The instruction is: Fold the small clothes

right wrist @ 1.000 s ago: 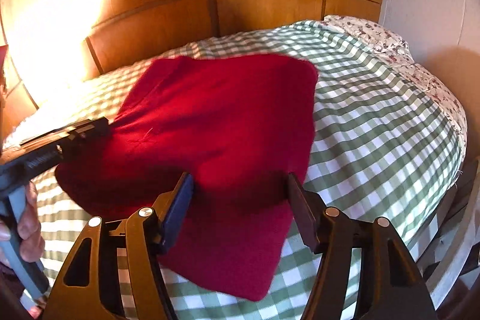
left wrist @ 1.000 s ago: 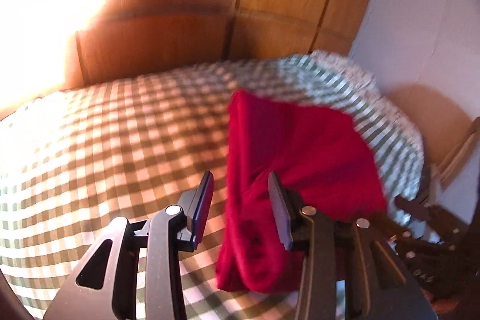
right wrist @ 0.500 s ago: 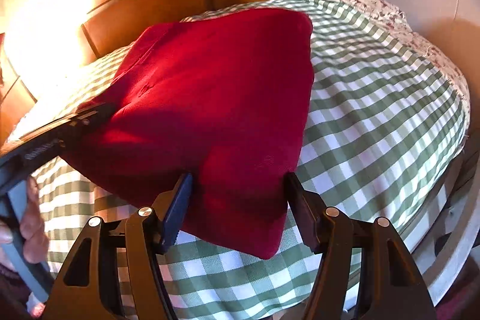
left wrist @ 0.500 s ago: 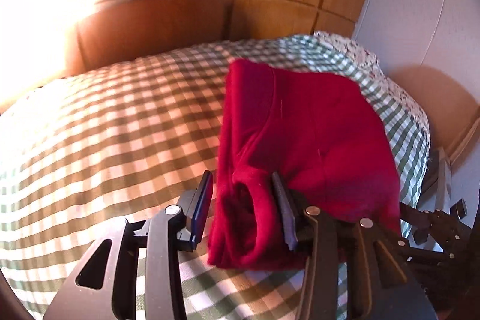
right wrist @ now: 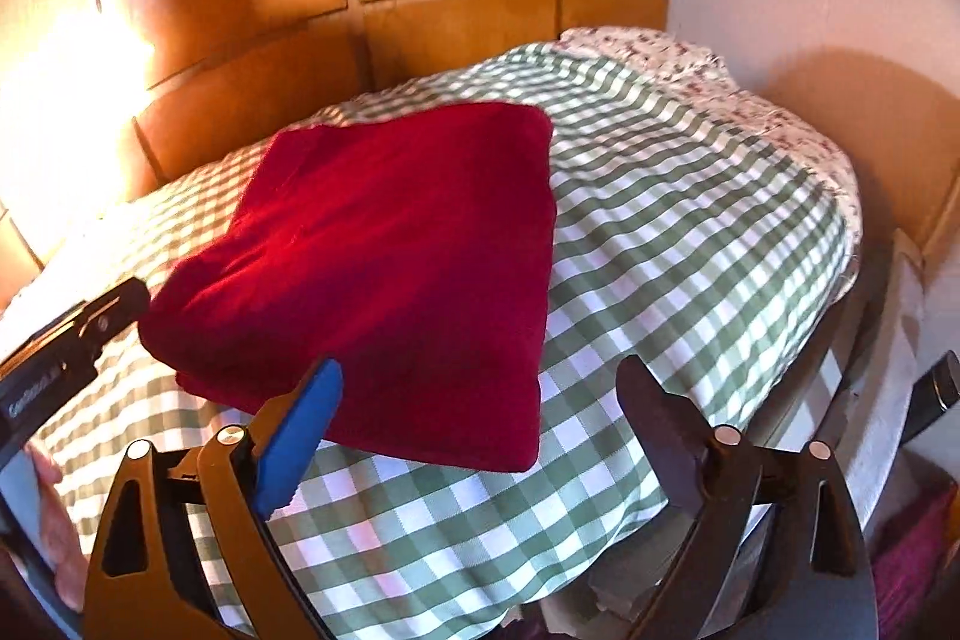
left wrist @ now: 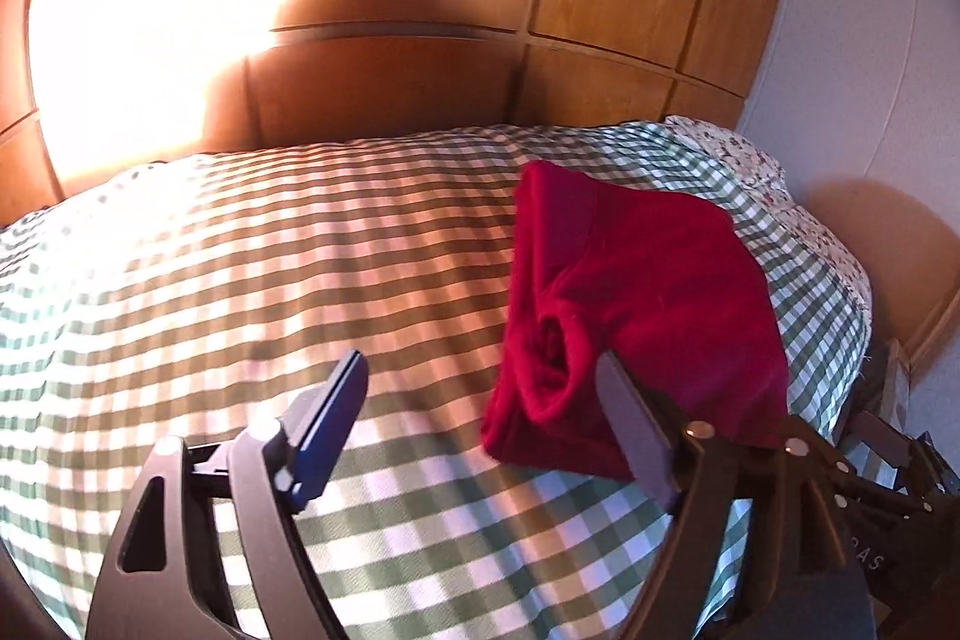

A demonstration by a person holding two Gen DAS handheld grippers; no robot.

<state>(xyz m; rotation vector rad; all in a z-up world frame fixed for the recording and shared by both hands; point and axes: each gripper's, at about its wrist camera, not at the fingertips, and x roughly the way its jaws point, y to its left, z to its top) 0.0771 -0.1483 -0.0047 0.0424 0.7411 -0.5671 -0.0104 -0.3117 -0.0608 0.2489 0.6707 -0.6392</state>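
Both grippers had just let go, jaws opening wide and drawing back from the folded red garment (right wrist: 390, 268), which lay near the bed's (left wrist: 240, 280) right edge. Left gripper (left wrist: 480, 400) and right gripper (right wrist: 480, 400) stood open, empty. The checked cover stretched bare leftward toward the wooden headboard (left wrist: 390, 88).

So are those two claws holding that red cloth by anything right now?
No, nothing is held. Both sets of jaws have just been opening; the left gripper and right gripper stand open, and the folded red garment lies free on the checked bedspread.
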